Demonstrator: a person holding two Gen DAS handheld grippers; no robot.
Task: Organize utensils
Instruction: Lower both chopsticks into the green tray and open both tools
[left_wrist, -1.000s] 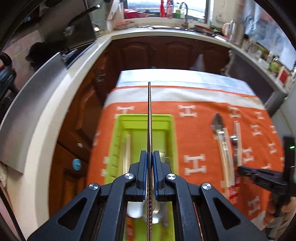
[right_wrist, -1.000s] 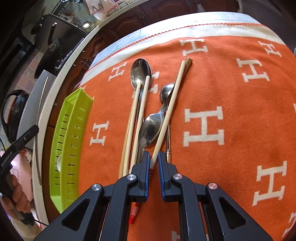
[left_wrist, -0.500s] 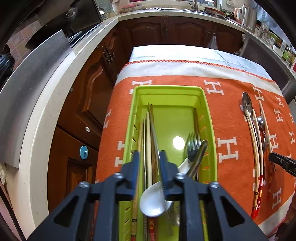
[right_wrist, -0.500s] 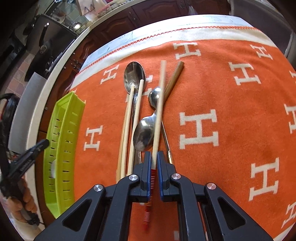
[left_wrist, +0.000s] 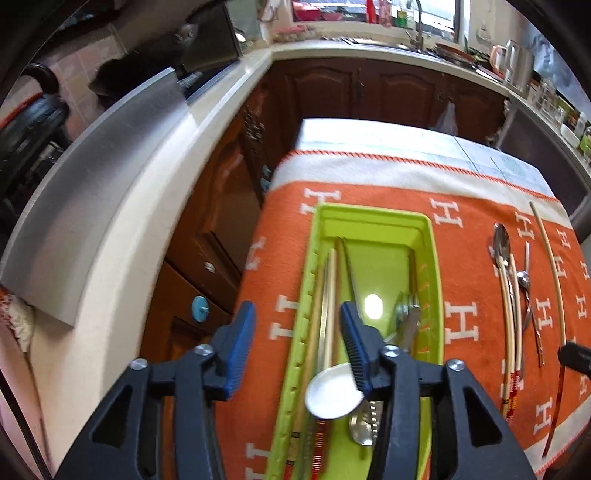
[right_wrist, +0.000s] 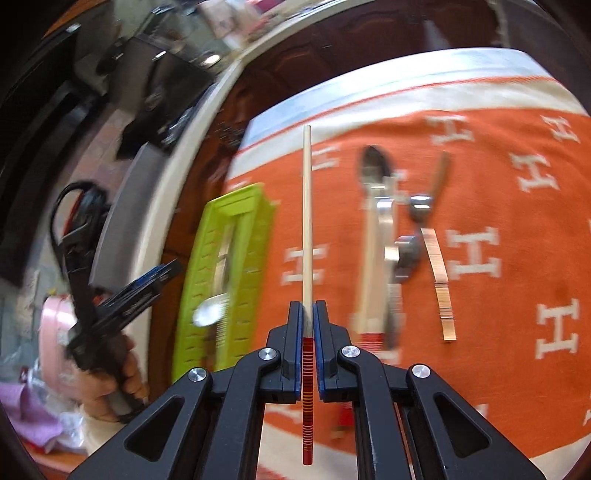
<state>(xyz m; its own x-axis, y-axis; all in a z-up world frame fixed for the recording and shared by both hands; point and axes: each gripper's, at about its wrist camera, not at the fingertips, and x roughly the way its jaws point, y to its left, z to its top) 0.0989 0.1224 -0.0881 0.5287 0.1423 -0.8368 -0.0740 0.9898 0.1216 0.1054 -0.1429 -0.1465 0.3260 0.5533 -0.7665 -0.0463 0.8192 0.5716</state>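
Green tray (left_wrist: 373, 221) is now holding the chopstick I was pinching — my left gripper (left_wrist: 297, 343) is spreading empty above it, while my right gripper (right_wrist: 307, 314) is lifting a cream chopstick (right_wrist: 306, 206) off the orange cloth (right_wrist: 517, 258).

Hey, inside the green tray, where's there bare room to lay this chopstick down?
The green tray is bare along its middle floor, between the chopsticks by its left wall and the forks on the right. Its near end is crowded with spoons.

The left hand-held gripper (left_wrist: 297, 341) hung spread wide over the green tray (left_wrist: 430, 236) (chopsticks, spoons, perhaps a fork inside) on the orange cloth (left_wrist: 469, 206).
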